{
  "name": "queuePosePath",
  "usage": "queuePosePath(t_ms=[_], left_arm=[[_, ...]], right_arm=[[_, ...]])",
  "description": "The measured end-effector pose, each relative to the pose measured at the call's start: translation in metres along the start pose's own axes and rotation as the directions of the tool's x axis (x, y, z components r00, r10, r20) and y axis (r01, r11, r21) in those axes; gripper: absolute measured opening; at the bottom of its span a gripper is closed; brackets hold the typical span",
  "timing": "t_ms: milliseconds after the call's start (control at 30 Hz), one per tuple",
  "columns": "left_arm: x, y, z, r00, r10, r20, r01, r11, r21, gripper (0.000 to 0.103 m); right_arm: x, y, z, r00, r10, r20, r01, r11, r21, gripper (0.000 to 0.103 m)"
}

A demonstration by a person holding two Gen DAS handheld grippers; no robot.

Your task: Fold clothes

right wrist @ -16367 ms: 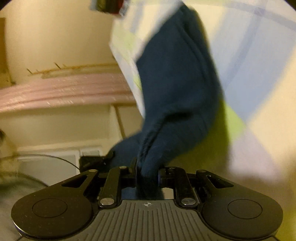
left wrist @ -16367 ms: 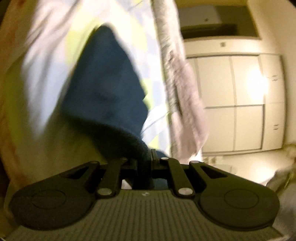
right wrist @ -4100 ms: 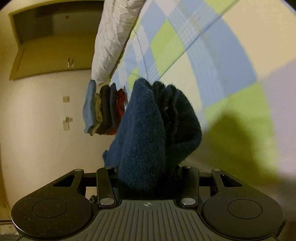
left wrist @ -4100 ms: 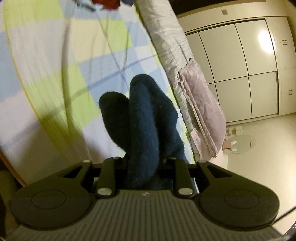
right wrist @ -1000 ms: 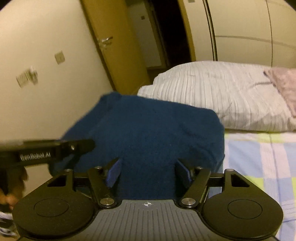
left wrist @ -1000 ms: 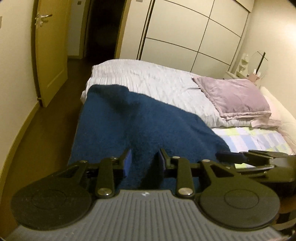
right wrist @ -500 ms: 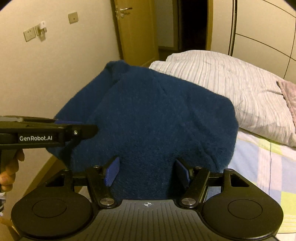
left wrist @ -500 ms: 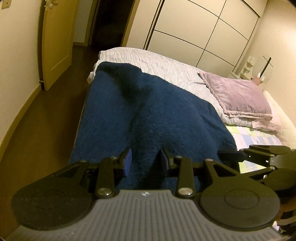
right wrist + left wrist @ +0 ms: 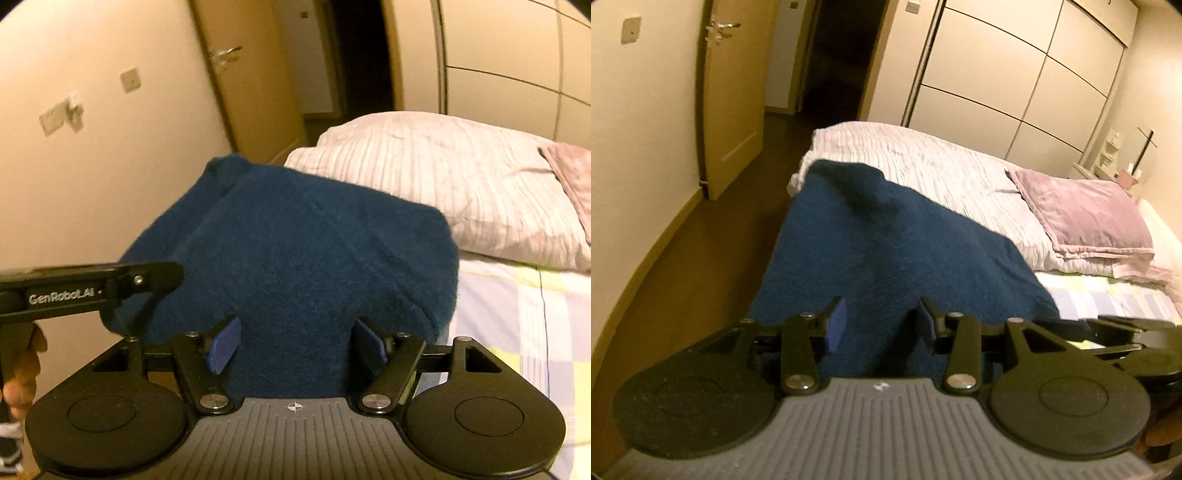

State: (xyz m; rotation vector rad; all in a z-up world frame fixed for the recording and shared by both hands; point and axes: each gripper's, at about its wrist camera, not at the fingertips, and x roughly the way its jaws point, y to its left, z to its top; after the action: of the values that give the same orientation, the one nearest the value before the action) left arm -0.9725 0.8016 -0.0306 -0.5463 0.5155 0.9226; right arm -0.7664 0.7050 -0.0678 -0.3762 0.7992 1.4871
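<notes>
Navy garment (image 9: pixel 886 251) lies folded on the bed (image 9: pixel 960 173) corner, filling each view from 12 o'clock to centre. Left claw (image 9: pixel 881 325): jaws apart, just been opening, blue pads beside the cloth without pressing it. Right claw (image 9: pixel 295 341): jaws wide apart, just been opening, garment between them unclamped.

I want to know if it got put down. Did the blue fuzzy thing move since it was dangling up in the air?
Yes. The blue garment now lies down on the bed, beside the striped duvet.
</notes>
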Motion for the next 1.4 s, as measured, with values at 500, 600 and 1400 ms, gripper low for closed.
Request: queuePosePath(t_ms=[500, 600, 1400], left_arm=[[-0.106, -0.057, -0.058, 0.963, 0.250, -0.098, -0.247, 0.968, 0.042, 0.057], [-0.125, -0.081, -0.071, 0.950, 0.294, -0.099, -0.287, 0.954, 0.080, 0.061], [-0.248, -0.200, -0.189, 0.914, 0.385, -0.131, -0.387, 0.922, 0.006, 0.081]], right_arm=[[-0.106, 0.017, -0.074, 0.992, -0.079, -0.102, 0.077, 0.997, -0.028, 0.072], [-0.133, 0.020, -0.086, 0.990, -0.120, -0.078, 0.113, 0.990, -0.089, 0.072], [-0.275, -0.006, -0.198, 0.984, -0.079, -0.157, 0.072, 0.996, -0.052, 0.072]])
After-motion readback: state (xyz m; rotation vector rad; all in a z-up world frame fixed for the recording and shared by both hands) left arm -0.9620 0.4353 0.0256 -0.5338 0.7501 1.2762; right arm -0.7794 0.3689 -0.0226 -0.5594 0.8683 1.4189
